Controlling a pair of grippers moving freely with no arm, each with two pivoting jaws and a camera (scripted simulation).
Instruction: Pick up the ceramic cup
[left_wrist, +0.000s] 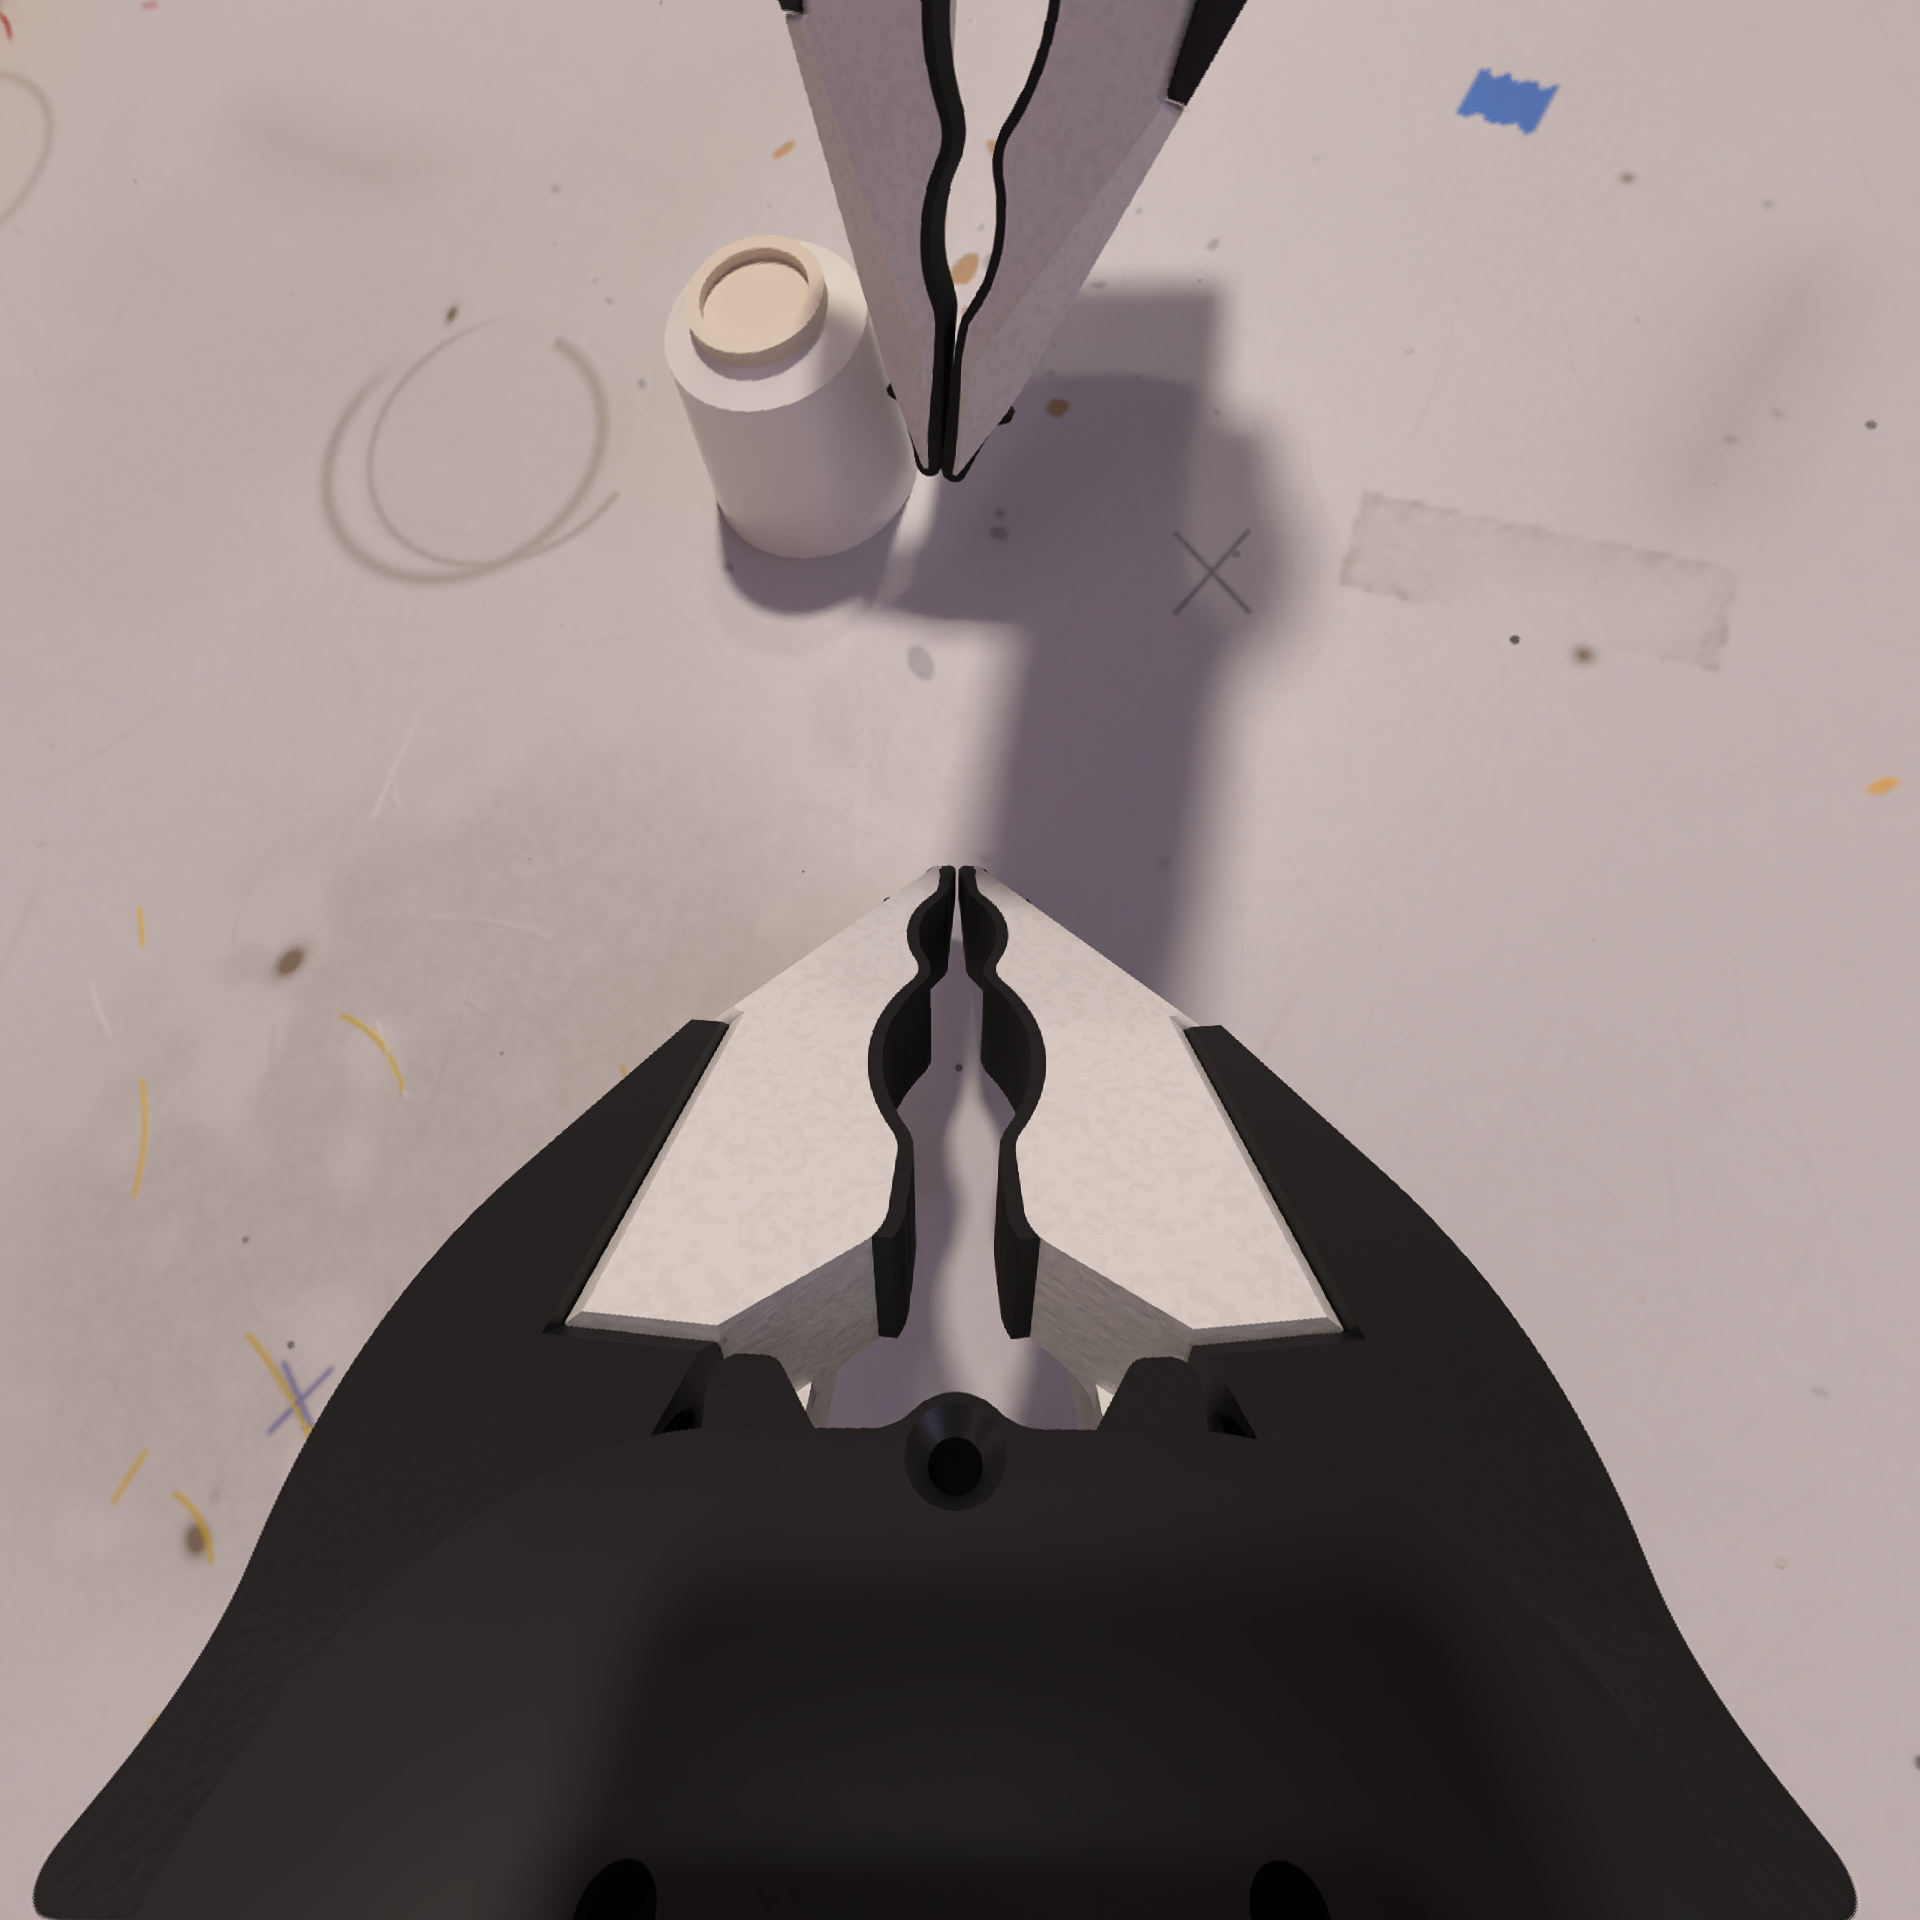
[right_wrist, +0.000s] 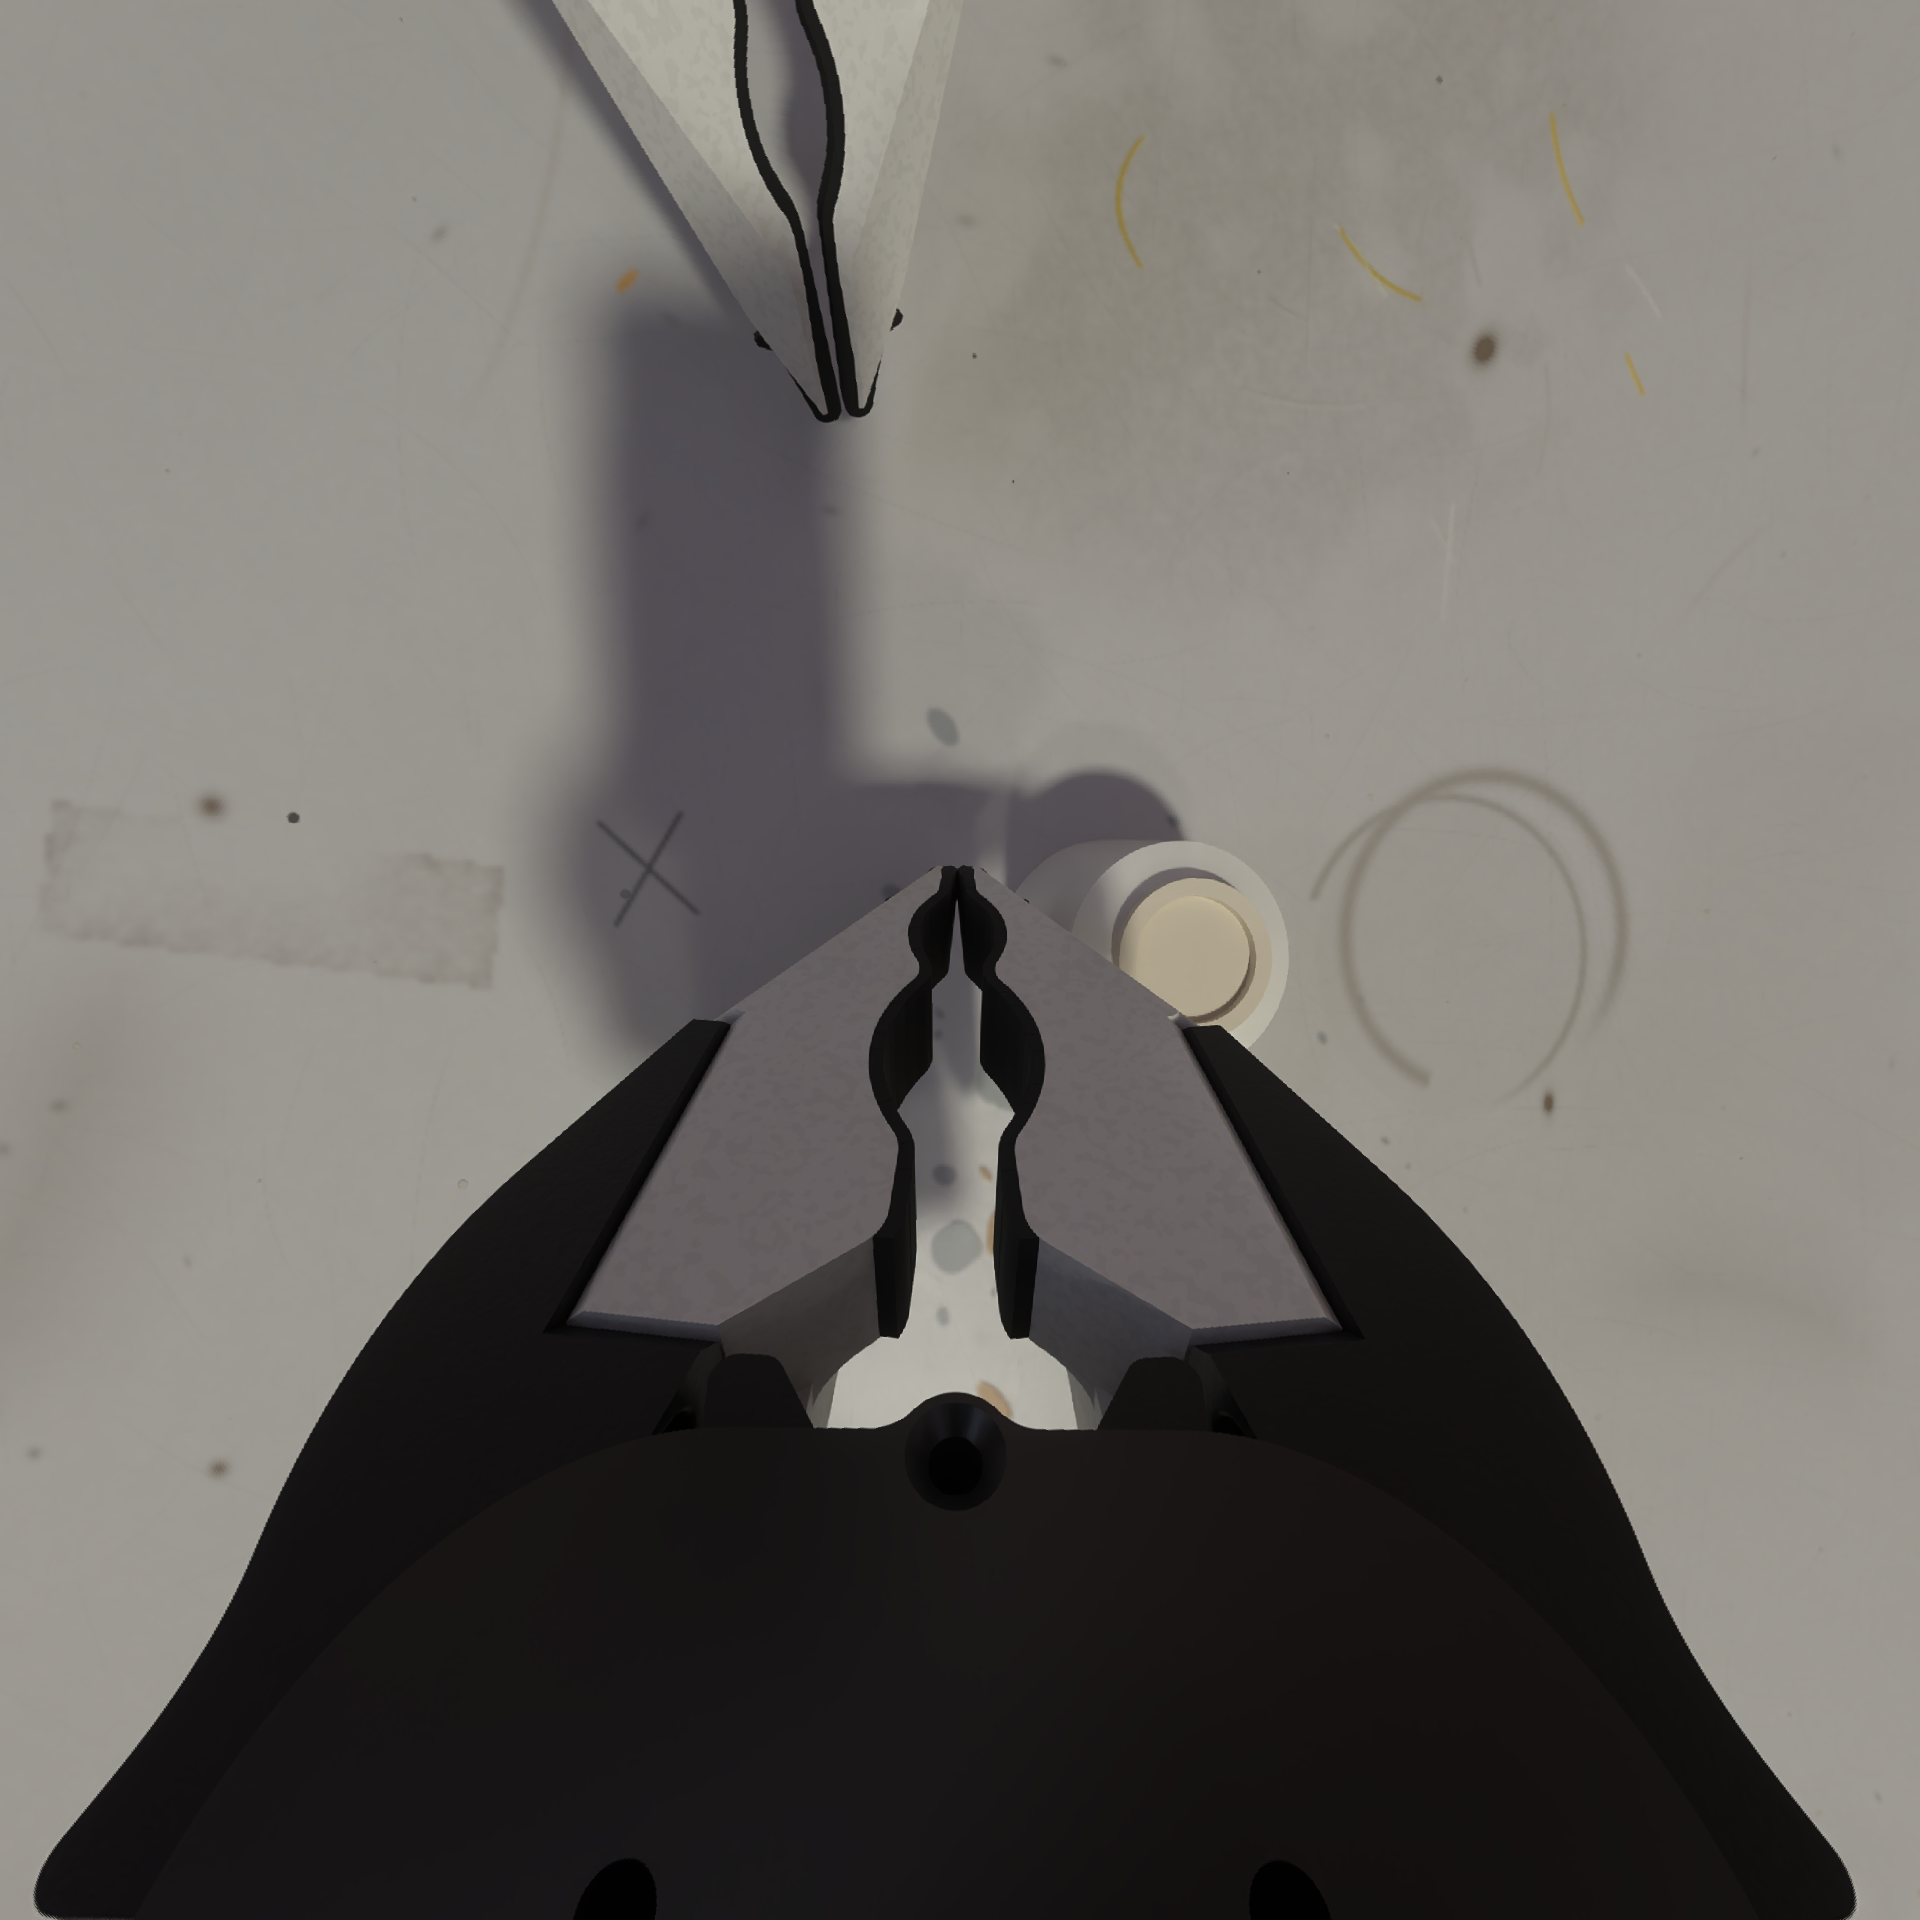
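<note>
One ceramic cup (left_wrist: 790, 416) upside-down on stained, scuffed tabletop (left_wrist: 520, 779).

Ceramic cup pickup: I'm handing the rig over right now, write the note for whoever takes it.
Left gripper: shut, empty, hanging back from the cup.
Right gripper: shut, empty, tips right beside the cup; contact unclear.
Ceramic cup: white, standing on the stained table, apparently upside down, ungripped.
Done: right gripper brought up to the cup.
Left: open the jaws, straddle the cup, close, lift.

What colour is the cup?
White cup, cream recessed top; left wrist view shows it best.
</note>
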